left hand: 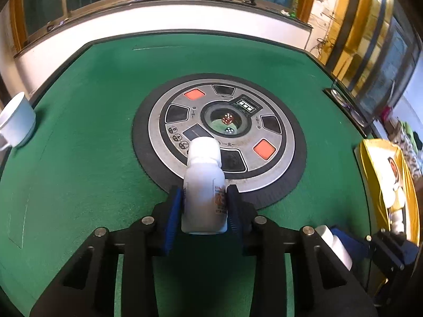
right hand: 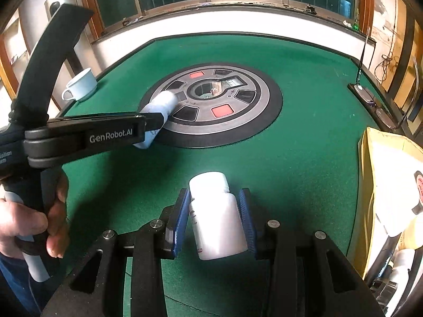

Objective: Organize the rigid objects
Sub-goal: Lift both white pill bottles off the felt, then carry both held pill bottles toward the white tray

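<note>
Two white pill bottles are in hand, one per gripper. The left gripper (left hand: pixel 204 206) is clamped on the first bottle (left hand: pixel 203 185) above the green felt table (left hand: pixel 79 158), at the edge of the round dice console (left hand: pixel 219 137). The right gripper (right hand: pixel 215 219) grasps the second bottle (right hand: pixel 215 216), cap forward, over the felt; both grips appear intended for carrying. One white cup (right hand: pixel 80 84) stands at the table's edge, and one yellow bag (right hand: pixel 375 174) holding more white containers lies to the right
</note>
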{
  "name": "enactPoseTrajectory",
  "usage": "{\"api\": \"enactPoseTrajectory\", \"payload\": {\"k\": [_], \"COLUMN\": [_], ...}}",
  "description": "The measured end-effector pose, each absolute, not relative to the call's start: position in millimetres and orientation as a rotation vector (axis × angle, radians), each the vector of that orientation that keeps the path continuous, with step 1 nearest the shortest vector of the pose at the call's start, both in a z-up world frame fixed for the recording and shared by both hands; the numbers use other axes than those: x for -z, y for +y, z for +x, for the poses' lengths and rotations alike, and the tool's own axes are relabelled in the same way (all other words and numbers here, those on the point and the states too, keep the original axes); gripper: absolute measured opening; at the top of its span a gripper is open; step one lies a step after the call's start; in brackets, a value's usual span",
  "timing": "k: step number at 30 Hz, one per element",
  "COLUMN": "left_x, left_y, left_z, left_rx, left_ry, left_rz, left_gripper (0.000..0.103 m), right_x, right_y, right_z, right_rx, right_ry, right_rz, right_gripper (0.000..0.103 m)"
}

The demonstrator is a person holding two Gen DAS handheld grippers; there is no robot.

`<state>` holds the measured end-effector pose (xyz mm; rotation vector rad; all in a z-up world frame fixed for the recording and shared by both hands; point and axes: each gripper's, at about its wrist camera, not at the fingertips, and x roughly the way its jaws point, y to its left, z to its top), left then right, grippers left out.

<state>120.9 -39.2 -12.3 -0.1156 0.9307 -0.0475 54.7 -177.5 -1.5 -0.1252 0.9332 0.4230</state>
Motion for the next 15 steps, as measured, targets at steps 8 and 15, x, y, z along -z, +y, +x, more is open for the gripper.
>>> {"api": "enactPoseTrajectory", "payload": {"k": [8,15], "left_x": [24,22], "left_y": [-40,-37], "left_z": [131,123], "left_rx": [0.118,0.128], "left_ry": [0.973,0.928], "left_rz": [-0.132,-0.144], "left_gripper": [0.032,0.032], "right_x": [5,3], "right_y": [-173,-177], "right_z": [52,51], "right_rx": [-0.414,-0.408], "right_ry": [0.945,0.946], "right_rz": [-0.138,-0.108], "right_gripper": [0.034,0.034]}}
